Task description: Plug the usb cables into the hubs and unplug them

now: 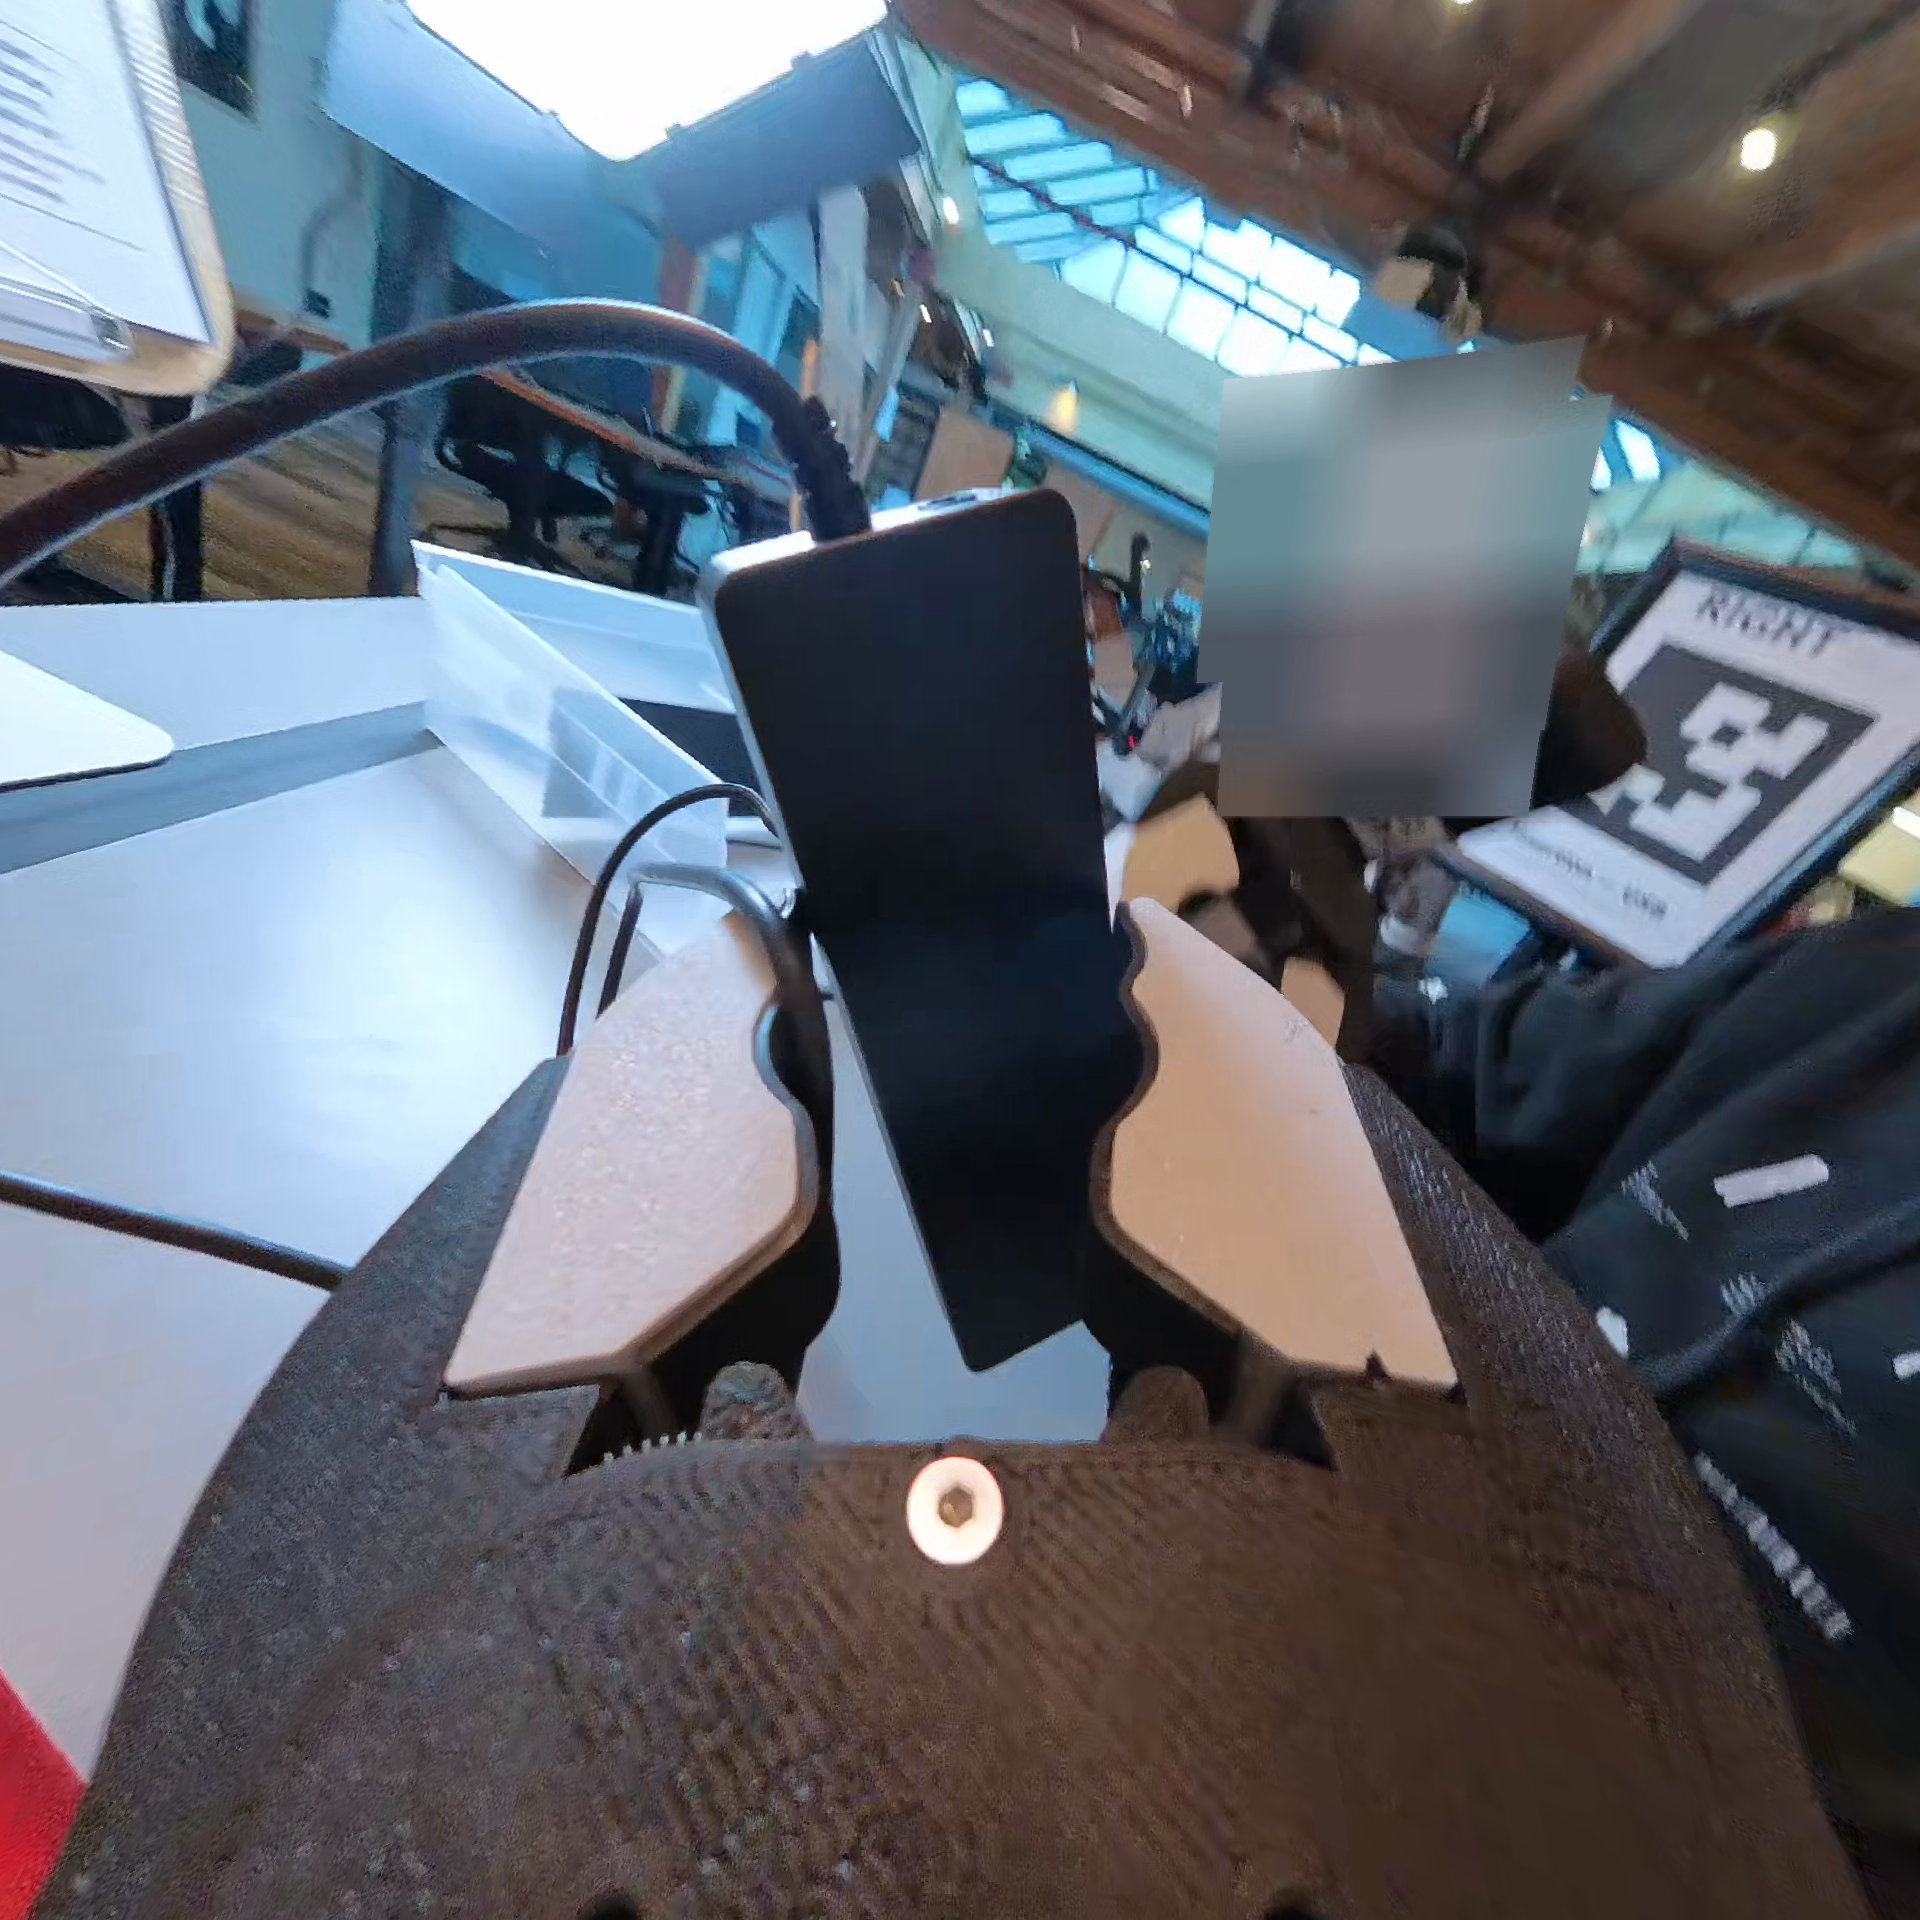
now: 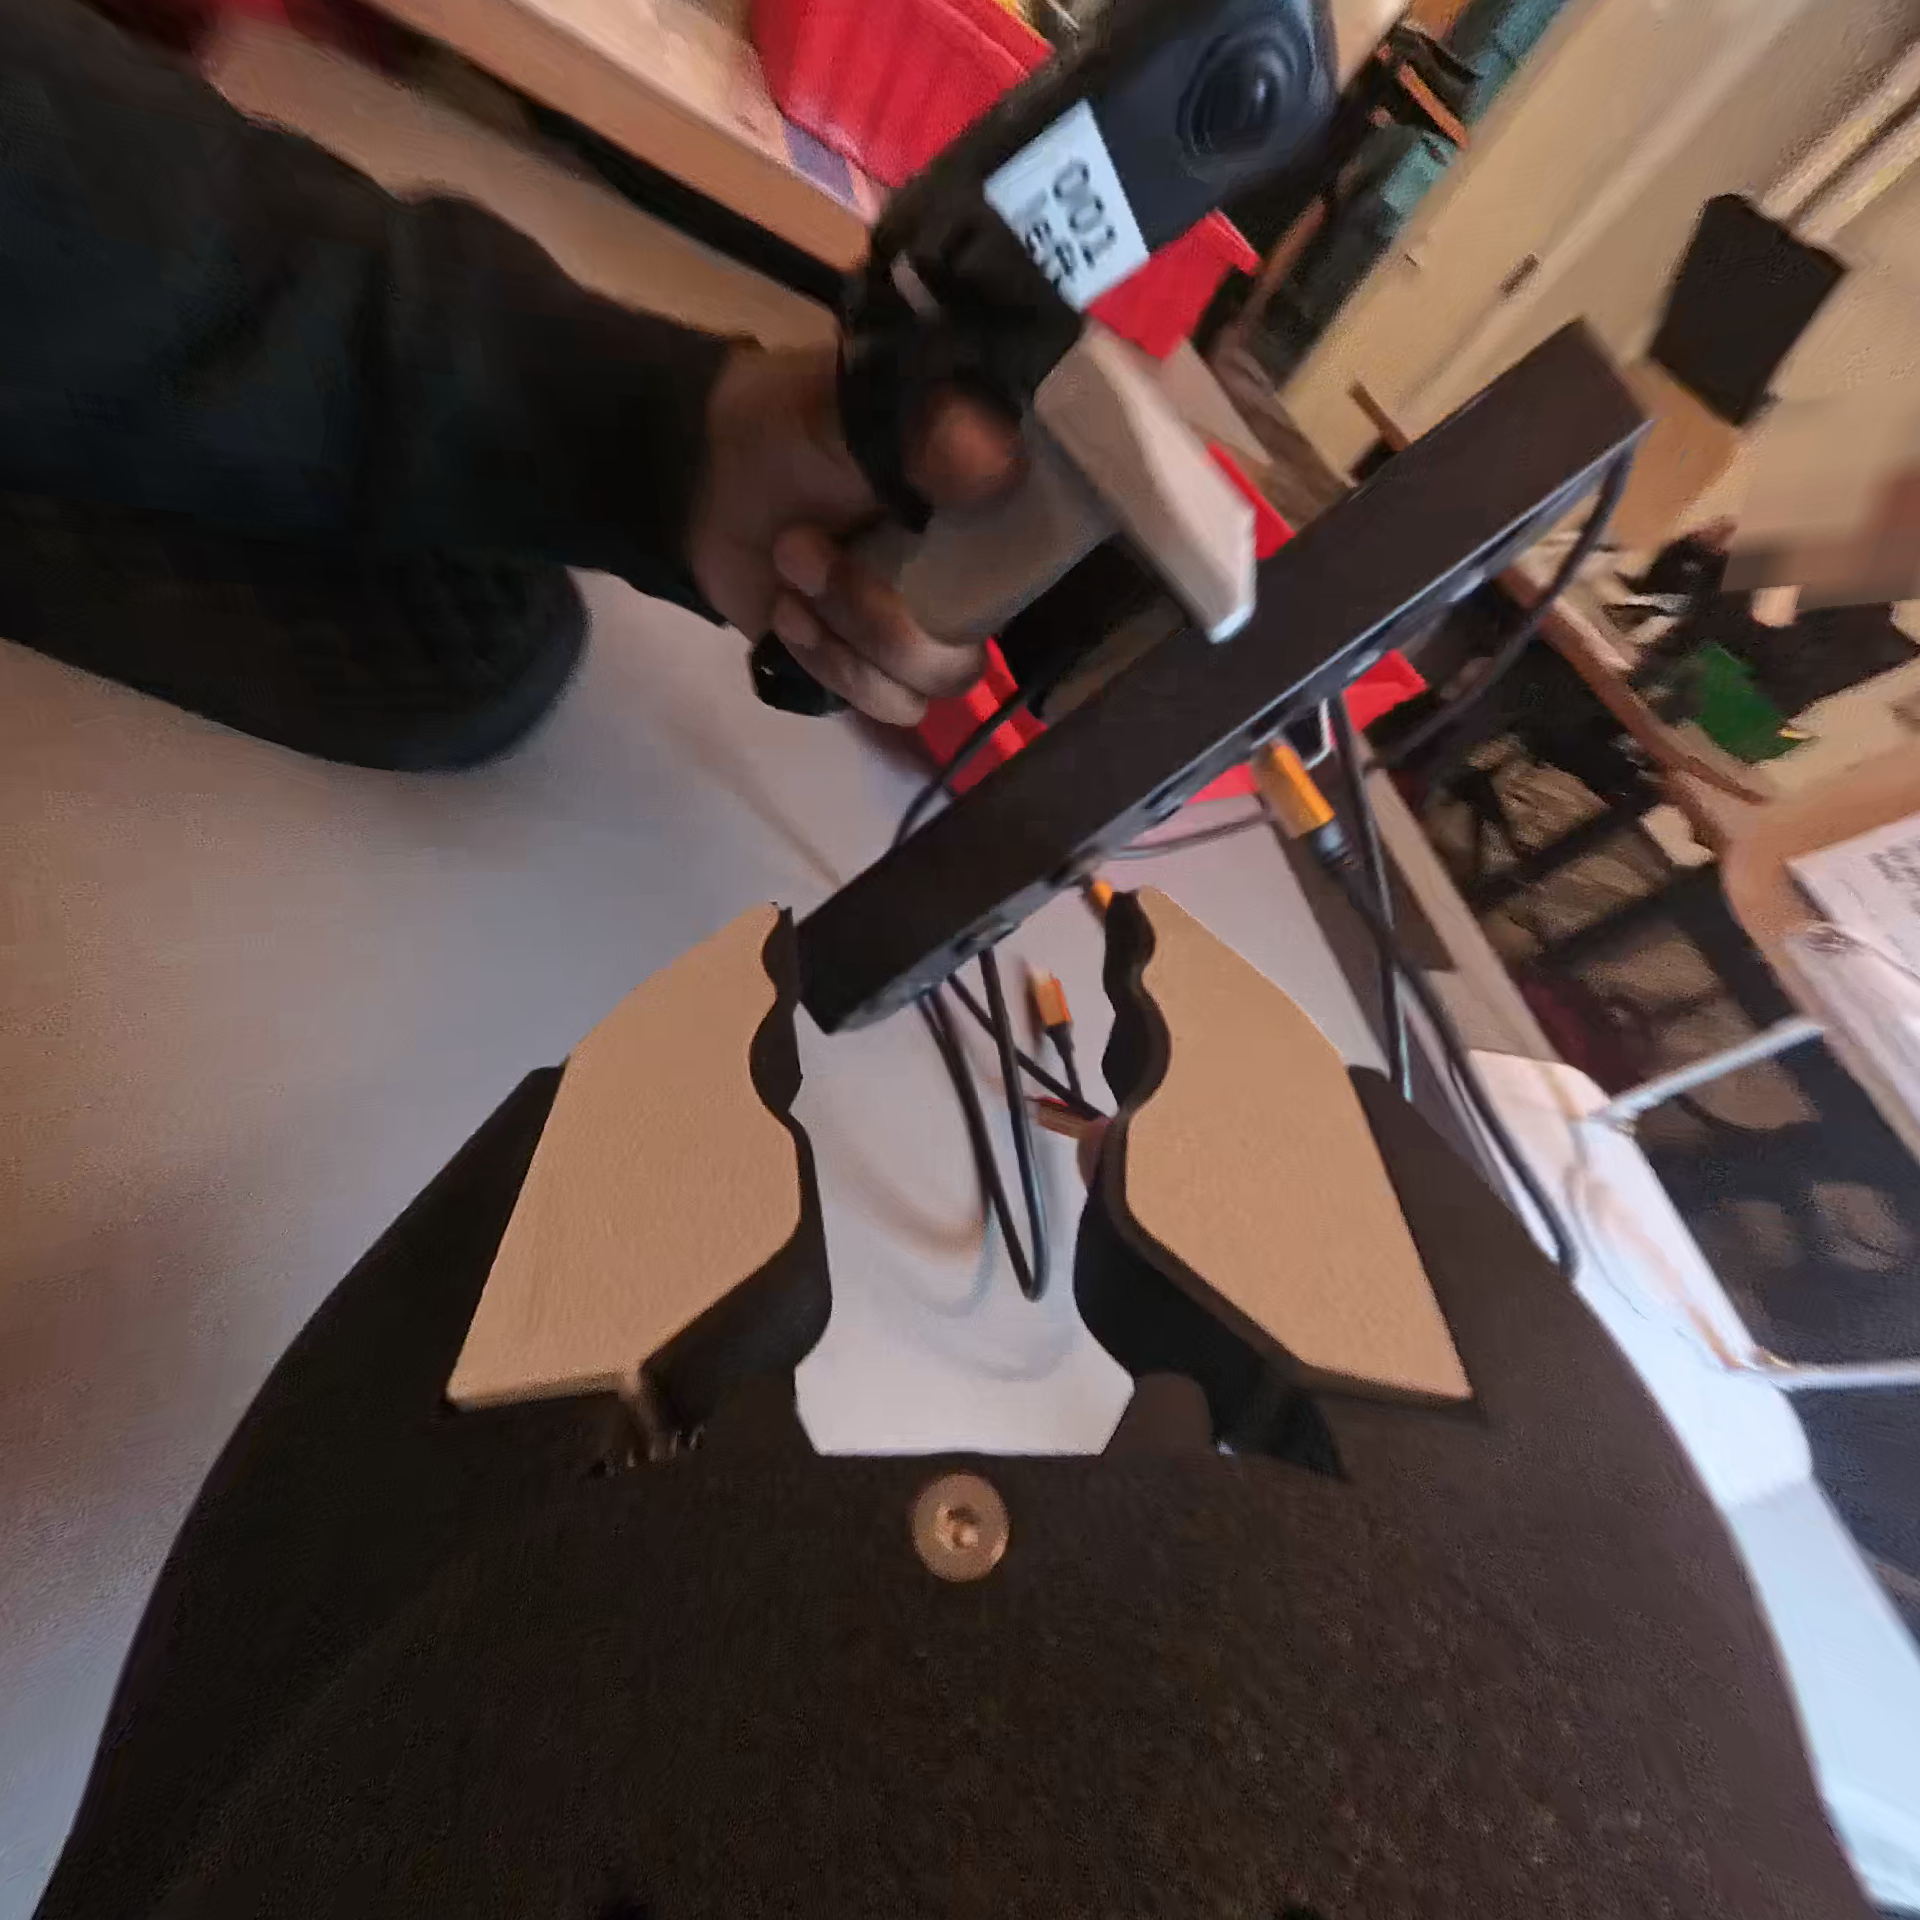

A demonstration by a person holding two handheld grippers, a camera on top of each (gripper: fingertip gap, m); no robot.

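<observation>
Left wrist view: left claw is clamping the black hub, holding it up above the white tabletop; a thick black cable is leaving its top end. Right wrist view: right claw is standing apart, empty, its left tip just beside the hub's near end; an orange-tipped cable is sitting plugged into the hub's side.

A white table spreads under and ahead of the right gripper. Black cables loop on it between that gripper's fingers, one ending in an orange plug just ahead of the fingertips. Beyond the cables, a red object rests on the table.
</observation>
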